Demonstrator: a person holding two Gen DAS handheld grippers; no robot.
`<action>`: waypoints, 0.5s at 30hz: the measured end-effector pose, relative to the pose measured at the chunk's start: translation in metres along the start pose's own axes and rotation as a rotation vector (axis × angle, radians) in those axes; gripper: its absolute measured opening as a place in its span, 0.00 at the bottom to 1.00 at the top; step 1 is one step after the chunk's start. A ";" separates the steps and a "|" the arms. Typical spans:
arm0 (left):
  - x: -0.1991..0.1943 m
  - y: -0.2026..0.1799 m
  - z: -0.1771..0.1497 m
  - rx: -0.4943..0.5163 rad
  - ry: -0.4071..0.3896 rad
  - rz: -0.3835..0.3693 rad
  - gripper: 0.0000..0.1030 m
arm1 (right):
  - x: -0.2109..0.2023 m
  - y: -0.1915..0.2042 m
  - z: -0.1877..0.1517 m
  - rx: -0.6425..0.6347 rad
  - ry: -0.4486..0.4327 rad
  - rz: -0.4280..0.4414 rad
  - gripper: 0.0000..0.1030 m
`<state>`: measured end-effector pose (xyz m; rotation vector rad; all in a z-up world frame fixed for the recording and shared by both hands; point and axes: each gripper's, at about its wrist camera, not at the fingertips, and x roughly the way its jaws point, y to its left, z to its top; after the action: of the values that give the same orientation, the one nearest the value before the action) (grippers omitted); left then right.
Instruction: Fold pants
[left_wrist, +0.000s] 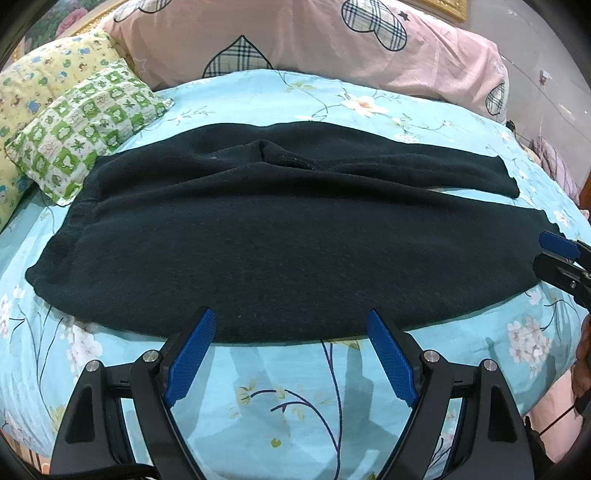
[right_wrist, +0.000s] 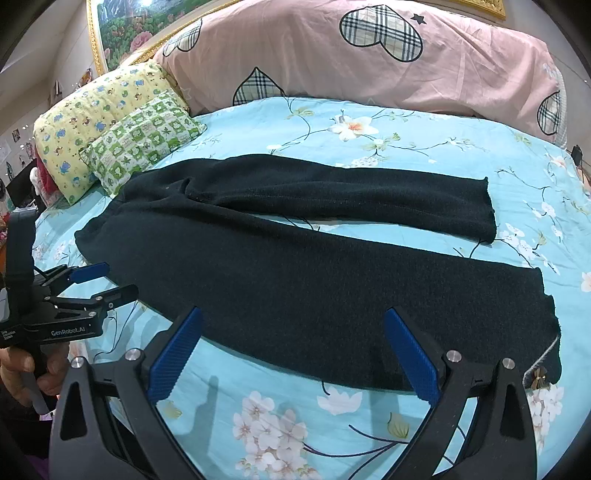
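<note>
With the pants (right_wrist: 295, 266) spread flat, I hold both claws, left (left_wrist: 291, 325) and right (right_wrist: 293, 325), spread at the near leg's edge, ready to lift it over.

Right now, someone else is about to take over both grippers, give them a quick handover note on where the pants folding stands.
Left gripper: open, empty, at the near edge of the pants, toward the waist end.
Right gripper: open, empty, at the near edge of the near leg, toward the cuff.
Pants: laid out flat across the blue floral bedsheet, waist toward the green checked pillow, both legs spread apart with sheet showing between them.
Done: pants spread out. No fold made.
Left: all folding; likely start by bringing one leg over the other.
</note>
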<state>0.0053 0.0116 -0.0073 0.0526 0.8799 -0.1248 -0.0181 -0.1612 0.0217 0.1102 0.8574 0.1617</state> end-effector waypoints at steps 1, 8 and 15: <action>0.001 0.000 0.001 0.004 0.004 -0.008 0.82 | 0.000 0.000 0.000 0.002 0.002 0.001 0.96; 0.007 -0.001 0.015 0.058 0.012 -0.019 0.82 | -0.002 -0.012 0.004 0.026 0.003 0.002 0.96; 0.015 0.003 0.040 0.085 0.020 -0.041 0.82 | -0.004 -0.037 0.013 0.082 -0.001 -0.013 0.96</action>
<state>0.0462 0.0096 0.0064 0.1152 0.8962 -0.2007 -0.0070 -0.1985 0.0267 0.1811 0.8639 0.1146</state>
